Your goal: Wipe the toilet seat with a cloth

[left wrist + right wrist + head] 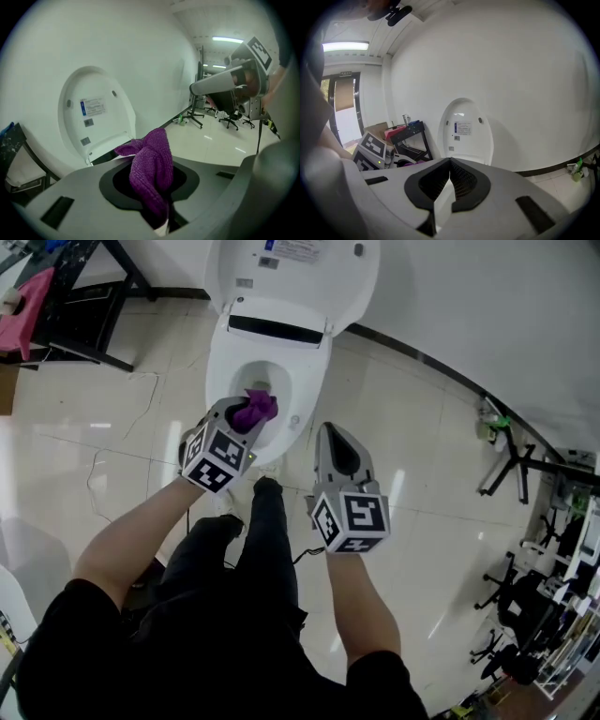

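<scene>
The white toilet (272, 362) stands at the top of the head view with its lid (295, 273) raised against the wall; the seat (302, 395) rings the bowl. My left gripper (240, 416) hangs over the seat's near left edge, shut on a purple cloth (255, 409) that bunches out of its jaws (151, 171). My right gripper (329, 430) is to the right of the toilet, above the floor, shut with nothing in it (449, 161). The lid (465, 131) shows ahead of it in the right gripper view.
A black rack (75, 310) with a pink item stands at the far left by the wall. A thin cable (103, 474) lies on the tiled floor. Office chairs (525, 615) and a black stand (511, 456) crowd the right. The person's black trouser leg (262, 540) is below the toilet.
</scene>
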`<state>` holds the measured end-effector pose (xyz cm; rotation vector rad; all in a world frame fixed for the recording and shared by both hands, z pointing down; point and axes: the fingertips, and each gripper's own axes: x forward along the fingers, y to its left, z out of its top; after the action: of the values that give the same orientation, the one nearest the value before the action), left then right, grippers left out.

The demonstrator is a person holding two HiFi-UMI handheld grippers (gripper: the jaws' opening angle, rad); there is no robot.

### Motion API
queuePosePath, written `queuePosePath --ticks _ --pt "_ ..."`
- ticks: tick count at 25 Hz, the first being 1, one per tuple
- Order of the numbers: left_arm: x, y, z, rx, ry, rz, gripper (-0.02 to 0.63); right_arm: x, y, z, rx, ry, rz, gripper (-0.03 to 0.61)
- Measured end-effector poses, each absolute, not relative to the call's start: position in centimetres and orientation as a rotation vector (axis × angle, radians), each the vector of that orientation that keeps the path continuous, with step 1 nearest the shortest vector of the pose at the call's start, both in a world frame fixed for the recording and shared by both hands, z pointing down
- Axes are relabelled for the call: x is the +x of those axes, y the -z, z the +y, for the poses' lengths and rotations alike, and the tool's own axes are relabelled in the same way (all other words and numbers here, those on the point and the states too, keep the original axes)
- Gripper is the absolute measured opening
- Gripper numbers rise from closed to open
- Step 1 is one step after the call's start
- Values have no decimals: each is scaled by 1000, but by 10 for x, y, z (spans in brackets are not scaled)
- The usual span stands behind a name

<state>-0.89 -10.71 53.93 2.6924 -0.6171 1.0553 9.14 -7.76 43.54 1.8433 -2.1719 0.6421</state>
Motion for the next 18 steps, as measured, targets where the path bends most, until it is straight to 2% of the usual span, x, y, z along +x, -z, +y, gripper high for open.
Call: queuePosePath --ticks 10,18 --pt "41 -733 -194 2526 -1226 -634 100 144 -579 -155 1834 -774 -2176 17" --pt "61 -829 -229 2480 -1300 -652 100 162 -649 -174 1837 -839 -2181 17"
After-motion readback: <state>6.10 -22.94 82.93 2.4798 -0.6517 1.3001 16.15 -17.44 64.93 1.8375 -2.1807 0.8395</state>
